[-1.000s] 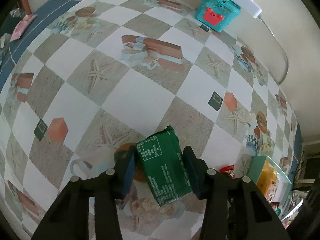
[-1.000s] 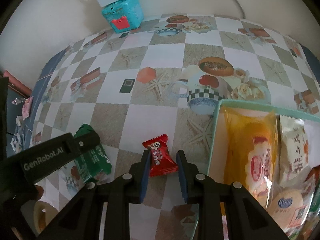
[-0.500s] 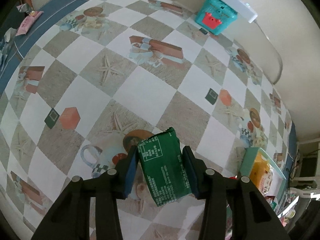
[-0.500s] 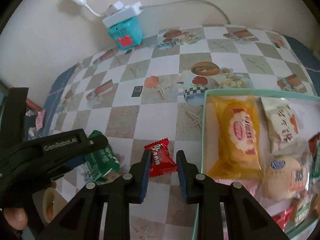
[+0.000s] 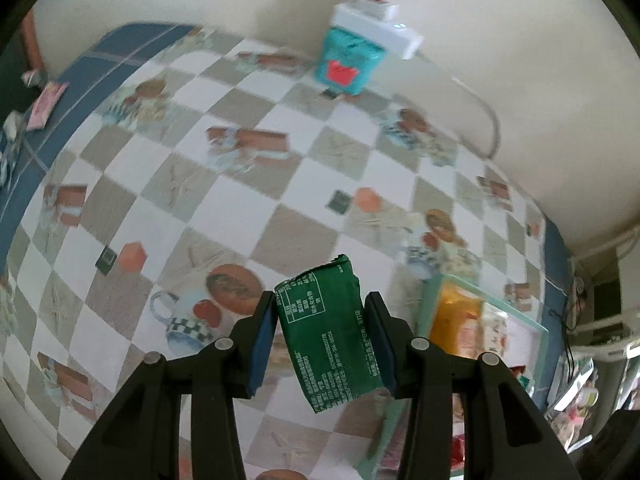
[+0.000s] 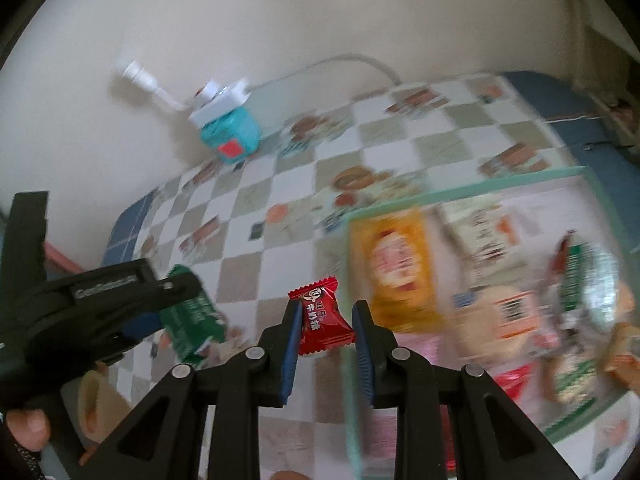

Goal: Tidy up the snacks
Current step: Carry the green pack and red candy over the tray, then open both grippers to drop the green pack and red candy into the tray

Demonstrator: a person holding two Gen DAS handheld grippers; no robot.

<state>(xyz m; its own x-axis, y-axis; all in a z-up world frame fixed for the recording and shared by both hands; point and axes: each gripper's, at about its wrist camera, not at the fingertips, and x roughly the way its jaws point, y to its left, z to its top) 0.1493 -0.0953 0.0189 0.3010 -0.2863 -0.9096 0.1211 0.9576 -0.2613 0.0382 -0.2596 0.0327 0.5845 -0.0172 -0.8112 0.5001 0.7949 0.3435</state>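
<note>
- Left claw (image 5: 322, 332): clamped on a green snack packet (image 5: 332, 336), blue pads pressing both long sides; packet tilted, clear of the counter (image 5: 224, 208).
- Right claw (image 6: 326, 322): clamped on a red wrapped candy (image 6: 322, 322), held above the counter beside the tray's rim.
- Snack tray (image 6: 472, 190), mint-green rim: at 3 o'clock of the right claw; at 4 o'clock in the left wrist view. Holds an orange-yellow cake packet (image 6: 394, 260) and several other wrapped snacks, blurred.
- Counter: checkered cloth printed with starfish, cups and parcels.
- Teal box (image 5: 348, 62) with a red patch, a white power strip (image 5: 380, 28) on top: at 12 o'clock, against the wall.
- Pink wrapper (image 5: 46, 104): at 10 o'clock, on the blue border.
- A person's fingers (image 6: 26, 430) grip the left claw's handle, at 8 o'clock in the right wrist view.
</note>
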